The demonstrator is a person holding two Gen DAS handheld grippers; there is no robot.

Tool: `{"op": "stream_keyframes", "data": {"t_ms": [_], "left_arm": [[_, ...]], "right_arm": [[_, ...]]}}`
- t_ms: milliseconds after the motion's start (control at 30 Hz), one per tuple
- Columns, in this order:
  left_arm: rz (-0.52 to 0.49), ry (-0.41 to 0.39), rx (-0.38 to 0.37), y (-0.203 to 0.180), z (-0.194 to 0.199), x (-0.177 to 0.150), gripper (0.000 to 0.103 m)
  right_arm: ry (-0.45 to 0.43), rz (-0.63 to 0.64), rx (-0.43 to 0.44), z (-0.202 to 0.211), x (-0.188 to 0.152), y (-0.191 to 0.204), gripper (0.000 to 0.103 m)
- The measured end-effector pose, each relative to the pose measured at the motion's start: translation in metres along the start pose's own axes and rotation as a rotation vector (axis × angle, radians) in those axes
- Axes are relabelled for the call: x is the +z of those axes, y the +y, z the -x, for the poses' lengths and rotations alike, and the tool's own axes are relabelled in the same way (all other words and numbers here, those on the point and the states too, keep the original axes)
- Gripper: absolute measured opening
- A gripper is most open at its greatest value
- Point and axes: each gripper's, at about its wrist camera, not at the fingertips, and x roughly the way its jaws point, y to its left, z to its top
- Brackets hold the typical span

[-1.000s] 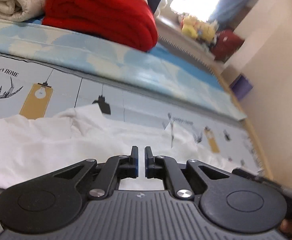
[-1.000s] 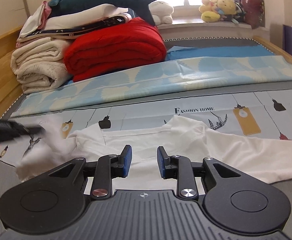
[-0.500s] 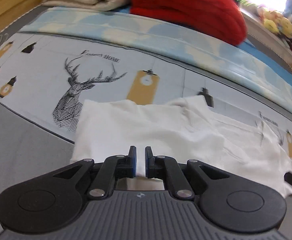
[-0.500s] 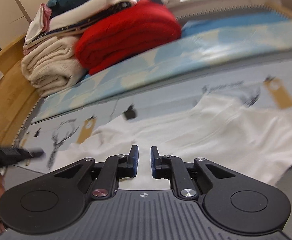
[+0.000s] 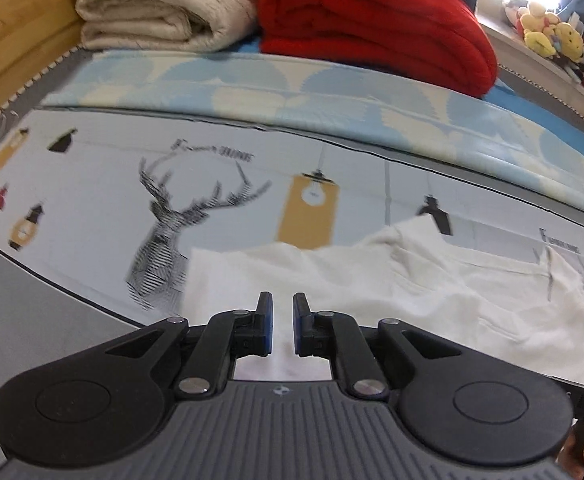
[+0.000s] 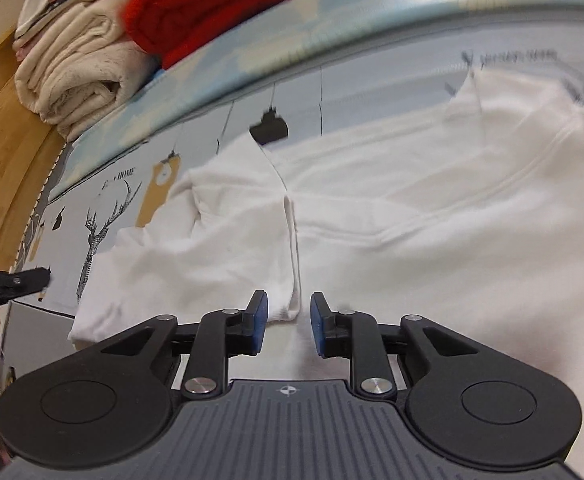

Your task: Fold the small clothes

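White cotton fills most of what we see: the small shirt (image 6: 412, 216) lies spread flat on the printed sheet (image 5: 92, 200), its folded sleeve edge and seam running down toward us in the right wrist view. In the left wrist view the same garment reaches from the centre out to the right, its near-left corner lying just beside the deer print (image 5: 164, 232). Our right gripper (image 6: 289, 322) points down over the shirt, its blue-padded jaws apart and opening, with the rolled sleeve hem showing in the gap between them; the pads do not press on it. Our left gripper (image 5: 282, 326) hangs above the shirt's left part with a narrow gap between its pads, the jaws opening, and only flat fabric shows below that gap, nothing pinched. From the right wrist view we also catch the dark tip of the left gripper at the far left edge, clear of the cloth. Beyond the shirt the sheet shows yellow lamp tags and black lettering, then a pale blue patterned strip (image 5: 332, 96). Farther back sit a folded red blanket (image 5: 372, 24) and a stack of cream blankets (image 5: 156, 12), touching side by side against the wooden bed frame (image 6: 8, 152). Yellow plush toys (image 5: 548, 32) rest on the sill at far right.
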Motion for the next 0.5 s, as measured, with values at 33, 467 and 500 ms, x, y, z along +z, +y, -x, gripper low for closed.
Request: {"op": "stream_keyframes", "data": {"t_ms": [33, 467, 500], "left_arm": [[0.002, 0.000, 0.009, 0.004, -0.001, 0.002, 0.011], [0.018, 0.008, 0.018, 0.017, -0.007, 0.008, 0.011], [0.016, 0.005, 0.016, 0.016, -0.006, 0.009, 0.011]], "right_arm": [[0.007, -0.007, 0.010, -0.005, 0.000, -0.001, 0.025], [-0.054, 0.011, 0.004, -0.017, 0.004, 0.009, 0.001], [-0.076, 0.019, 0.010, -0.012, 0.005, 0.012, 0.001]]}}
